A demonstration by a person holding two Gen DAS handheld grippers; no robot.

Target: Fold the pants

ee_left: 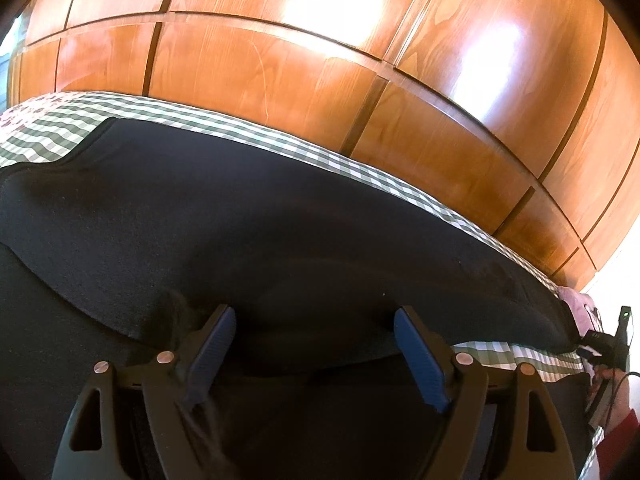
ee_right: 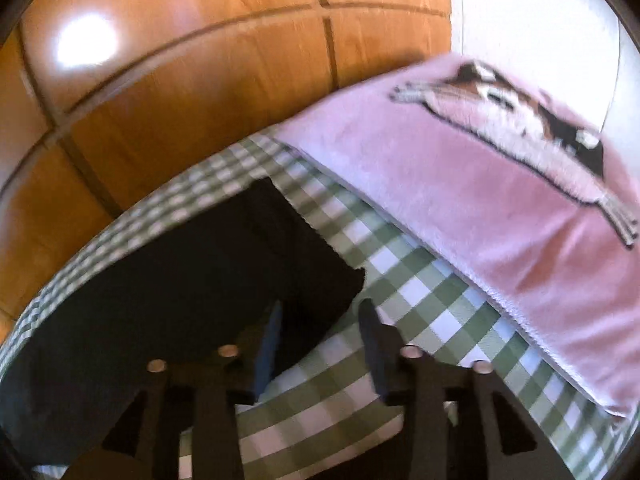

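Beyond both grippers, glossy orange-brown wood wardrobe panels (ee_left: 260, 64) reflect bright glare. Under and ahead of the left gripper (ee_left: 314, 338) lie matt black pants (ee_left: 280, 240) of soft, slightly fuzzy cloth. Its pads (ee_left: 420, 356) look ribbed blue rubber on matt black plastic arms with coppery metal rivets. Beneath the right gripper (ee_right: 320, 336), smooth green-and-white checked cotton sheet (ee_right: 400, 292); to its right, a plush, fuzzy pink blanket (ee_right: 460, 200).
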